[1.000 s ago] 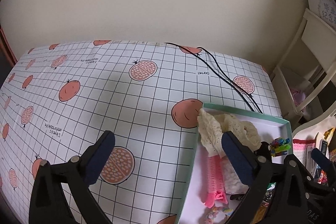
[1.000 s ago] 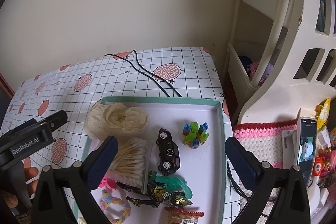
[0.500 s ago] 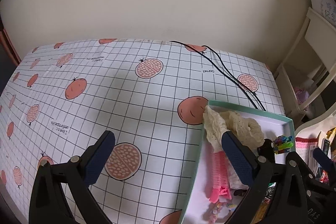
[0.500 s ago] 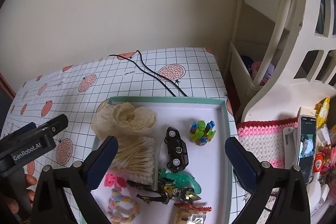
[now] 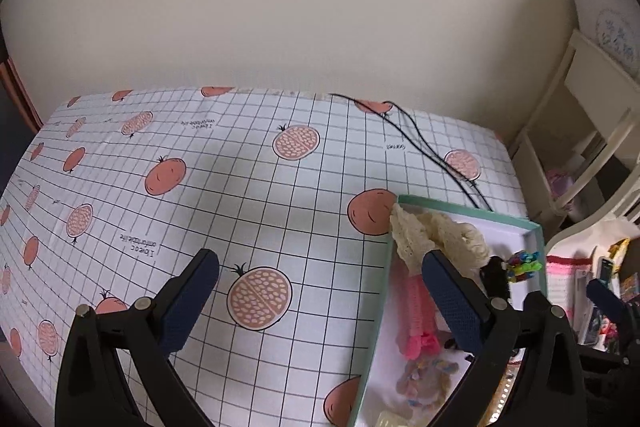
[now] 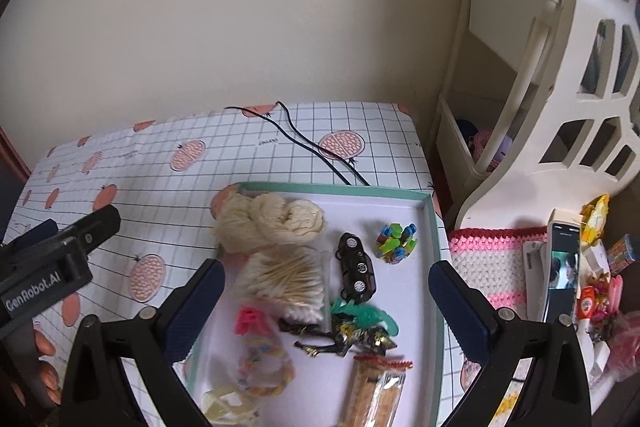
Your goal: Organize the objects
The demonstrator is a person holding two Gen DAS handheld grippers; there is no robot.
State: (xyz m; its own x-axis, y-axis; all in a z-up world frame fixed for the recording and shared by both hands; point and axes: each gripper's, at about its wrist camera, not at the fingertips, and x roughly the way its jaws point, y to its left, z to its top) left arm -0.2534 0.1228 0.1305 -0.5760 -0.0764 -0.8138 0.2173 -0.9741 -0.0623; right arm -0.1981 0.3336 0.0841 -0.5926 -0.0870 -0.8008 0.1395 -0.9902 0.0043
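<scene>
Between my right gripper's (image 6: 326,303) widely spread fingers, which hold nothing, sits the near-left part of the tray (image 6: 435,267), and that is where the things to sort lie. Closest to the fingers is the bundle of cotton swabs (image 6: 286,279), light and loose, apparently in a clear sleeve; I judge it will slip or spill unless pinched across its middle. Just right of it the black toy car (image 6: 356,267) is rigid and small, so I would grip it across its sides, where the pads seat flat. Near it the dark figure on the green piece (image 6: 352,331) looks spiky and awkward, best taken at the body. Farther out, the cream lace cloth (image 6: 268,223) fills the far-left corner; soft and light, it will bunch anywhere I pinch, though it may drag neighbours. The coloured block cluster (image 6: 396,243) toward the far right is hard but may come apart. The pastel braided ring (image 6: 264,359), pink clip (image 6: 250,321) and snack packet (image 6: 376,387) lie nearest me. My left gripper (image 5: 320,303) hangs over the bare gridded tablecloth (image 5: 240,187) left of the tray, fingers also wide and empty. Black cables (image 6: 312,147) trail across the far table.
</scene>
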